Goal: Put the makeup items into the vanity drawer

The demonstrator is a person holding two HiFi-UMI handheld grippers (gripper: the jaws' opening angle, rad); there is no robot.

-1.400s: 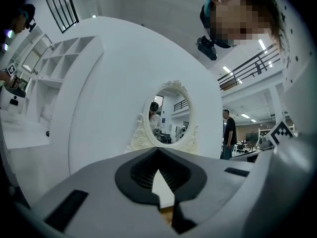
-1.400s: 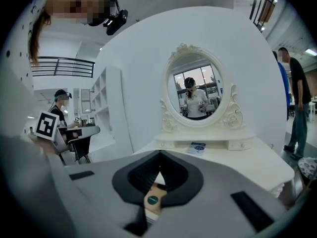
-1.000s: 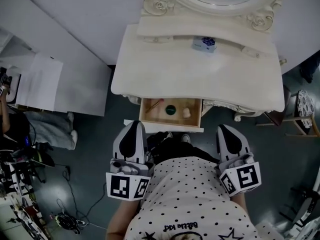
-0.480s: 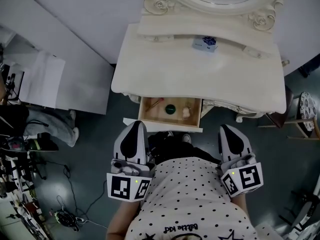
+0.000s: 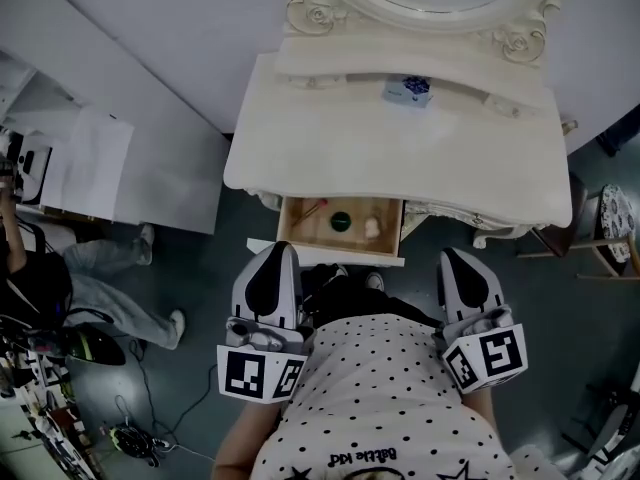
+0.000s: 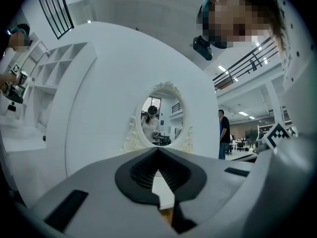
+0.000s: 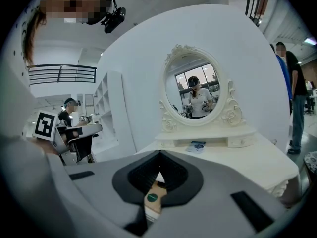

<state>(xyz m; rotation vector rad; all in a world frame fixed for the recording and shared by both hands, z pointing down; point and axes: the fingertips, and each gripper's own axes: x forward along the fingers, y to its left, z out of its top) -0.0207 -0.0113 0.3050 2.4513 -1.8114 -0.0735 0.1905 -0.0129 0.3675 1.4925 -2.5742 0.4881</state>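
The cream vanity (image 5: 400, 158) has its small wooden drawer (image 5: 292, 226) pulled open. Inside lie a round green item (image 5: 341, 220), a pale item (image 5: 372, 226) and a thin reddish stick (image 5: 310, 208). A blue-and-white box (image 5: 408, 89) rests on the vanity's raised shelf, also visible as the box (image 7: 197, 146) in the right gripper view. My left gripper (image 5: 276, 256) and right gripper (image 5: 458, 260) hang shut and empty on either side of my body, short of the drawer front. Through the right gripper's (image 7: 159, 156) slit I glimpse the green item (image 7: 152, 198). The left gripper (image 6: 158, 150) faces the mirror (image 6: 162, 115).
A white curved partition (image 5: 150, 58) backs the vanity. A bystander (image 5: 40, 278) stands at the left among cluttered equipment. A patterned stool (image 5: 610, 218) sits to the vanity's right. Other people (image 7: 297, 88) stand farther right.
Both grippers stay almost where they were. The bystander at the left has shifted, with the legs now stretched further right.
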